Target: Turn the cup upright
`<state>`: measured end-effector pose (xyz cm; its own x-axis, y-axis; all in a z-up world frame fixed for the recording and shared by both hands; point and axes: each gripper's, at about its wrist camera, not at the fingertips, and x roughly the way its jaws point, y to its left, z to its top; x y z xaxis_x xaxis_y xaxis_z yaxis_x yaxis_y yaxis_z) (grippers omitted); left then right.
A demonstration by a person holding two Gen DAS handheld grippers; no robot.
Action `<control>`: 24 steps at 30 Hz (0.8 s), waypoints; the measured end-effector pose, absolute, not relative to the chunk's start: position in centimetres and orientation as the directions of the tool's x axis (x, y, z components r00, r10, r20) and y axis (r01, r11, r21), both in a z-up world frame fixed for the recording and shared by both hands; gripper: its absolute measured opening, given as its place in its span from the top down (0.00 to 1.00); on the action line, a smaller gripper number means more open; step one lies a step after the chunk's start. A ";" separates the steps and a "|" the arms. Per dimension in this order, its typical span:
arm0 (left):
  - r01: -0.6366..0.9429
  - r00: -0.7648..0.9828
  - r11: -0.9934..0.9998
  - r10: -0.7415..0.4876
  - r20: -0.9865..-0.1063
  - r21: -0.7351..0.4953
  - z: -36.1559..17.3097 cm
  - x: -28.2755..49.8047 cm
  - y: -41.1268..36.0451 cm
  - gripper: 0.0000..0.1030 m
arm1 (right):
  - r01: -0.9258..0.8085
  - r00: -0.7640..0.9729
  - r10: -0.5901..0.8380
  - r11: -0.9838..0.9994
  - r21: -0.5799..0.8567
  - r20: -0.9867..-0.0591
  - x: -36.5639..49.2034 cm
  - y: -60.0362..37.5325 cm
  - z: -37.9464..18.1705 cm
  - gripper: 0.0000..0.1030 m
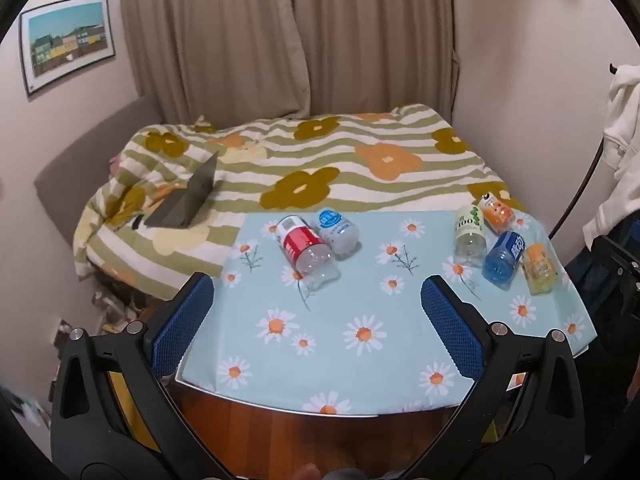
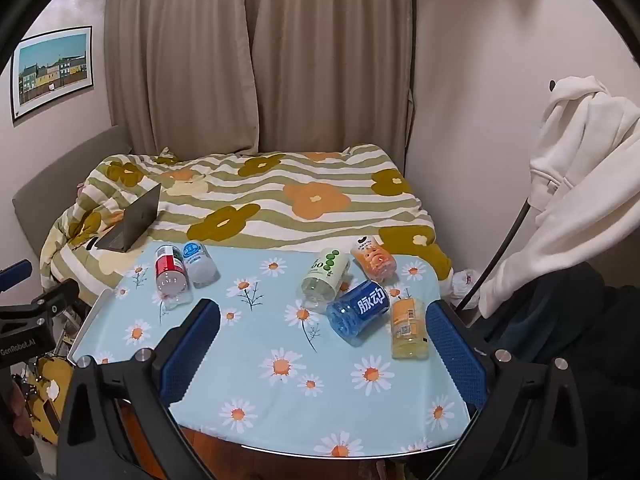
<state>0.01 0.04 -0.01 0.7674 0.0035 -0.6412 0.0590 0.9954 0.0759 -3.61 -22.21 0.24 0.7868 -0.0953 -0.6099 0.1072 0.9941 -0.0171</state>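
Several cut-bottle cups lie on their sides on a daisy-print table (image 1: 360, 360). At the left lie a red-label cup (image 1: 306, 250) (image 2: 171, 276) and a pale blue-label cup (image 1: 338, 231) (image 2: 199, 263). At the right lie a green-dot cup (image 1: 469, 236) (image 2: 325, 278), an orange cup (image 1: 497, 212) (image 2: 372, 260), a blue cup (image 1: 503, 255) (image 2: 358, 307) and a yellow cup (image 1: 540, 268) (image 2: 409, 328). My left gripper (image 1: 316, 308) is open and empty, short of the left pair. My right gripper (image 2: 324, 336) is open and empty, near the blue cup.
A bed with a striped flower duvet (image 1: 320, 160) lies behind the table, with an open laptop (image 1: 188, 200) on it. A white garment (image 2: 580, 184) hangs at the right. Curtains and a framed picture (image 1: 68, 44) are on the far walls.
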 end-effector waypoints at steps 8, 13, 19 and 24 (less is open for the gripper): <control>0.075 0.769 0.995 -0.013 -0.640 0.071 0.8 0.9 -0.1 0.00 | 0.111 0.790 -0.097 0.994 -0.015 -0.605 -3.7 -22.2 0.2 0.00; 0.077 0.771 0.995 -0.018 -0.637 0.065 1.0 1.1 0.0 0.00 | 0.112 0.788 -0.097 0.994 -0.014 -0.608 -3.7 -22.1 0.1 0.00; 0.078 0.783 0.995 -0.023 -0.621 0.061 0.8 -0.4 0.1 0.00 | 0.113 0.789 -0.094 0.994 -0.007 -0.607 -3.9 -22.4 0.2 0.00; 0.080 0.781 0.995 -0.023 -0.624 0.063 0.7 -0.7 -0.2 0.00 | 0.114 0.791 -0.093 0.993 -0.004 -0.605 -4.1 -22.4 0.2 0.00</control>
